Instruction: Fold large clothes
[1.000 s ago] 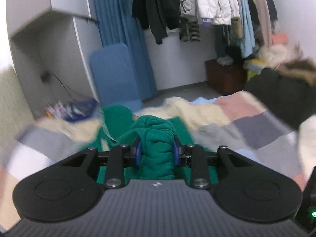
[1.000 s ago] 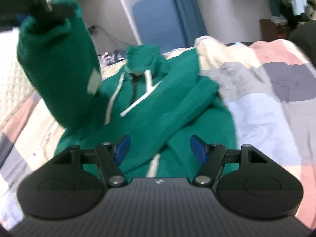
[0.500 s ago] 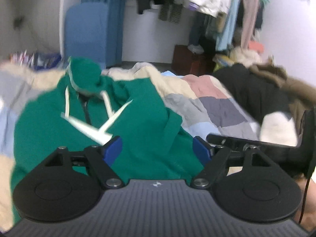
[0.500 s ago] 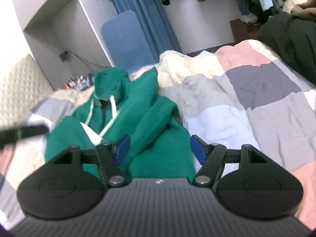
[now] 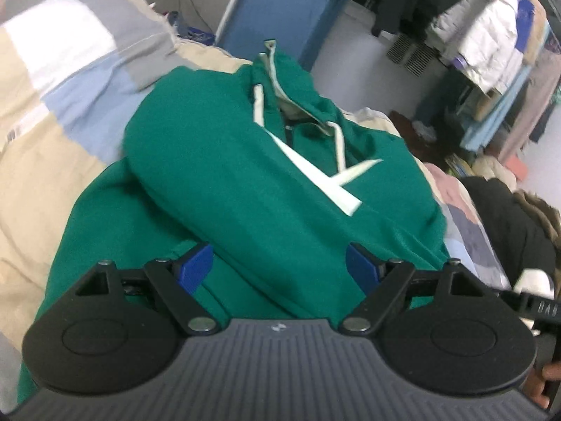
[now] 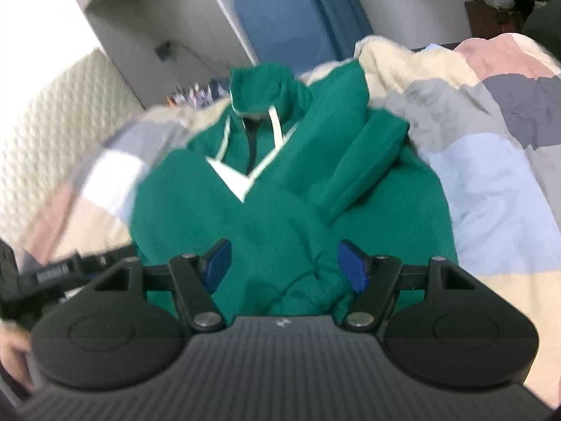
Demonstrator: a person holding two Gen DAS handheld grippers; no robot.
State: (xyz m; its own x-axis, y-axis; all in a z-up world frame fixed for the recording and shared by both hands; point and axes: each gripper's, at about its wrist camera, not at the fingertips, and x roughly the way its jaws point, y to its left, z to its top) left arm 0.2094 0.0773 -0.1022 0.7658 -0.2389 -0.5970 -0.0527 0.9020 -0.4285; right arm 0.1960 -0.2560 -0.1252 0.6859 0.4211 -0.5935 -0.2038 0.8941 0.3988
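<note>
Nearest, the left hand-held gripper [image 5: 278,266] has its blue pads wide apart and empty, just above the green cotton hoodie [image 5: 245,189]. The right hand-held gripper [image 6: 284,266] is also apart, holding nothing. The hoodie lies face up on the patchwork-quilted bed [image 6: 491,161], both sleeves crossed over the chest. I judge the sleeve step finished; next comes pinching the near hem with both grippers and folding it toward the hood [image 6: 263,84].

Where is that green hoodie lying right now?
The green hoodie lies spread on the patchwork quilt, filling the middle of both wrist views, its hood toward the blue padded board by the far wall.
</note>
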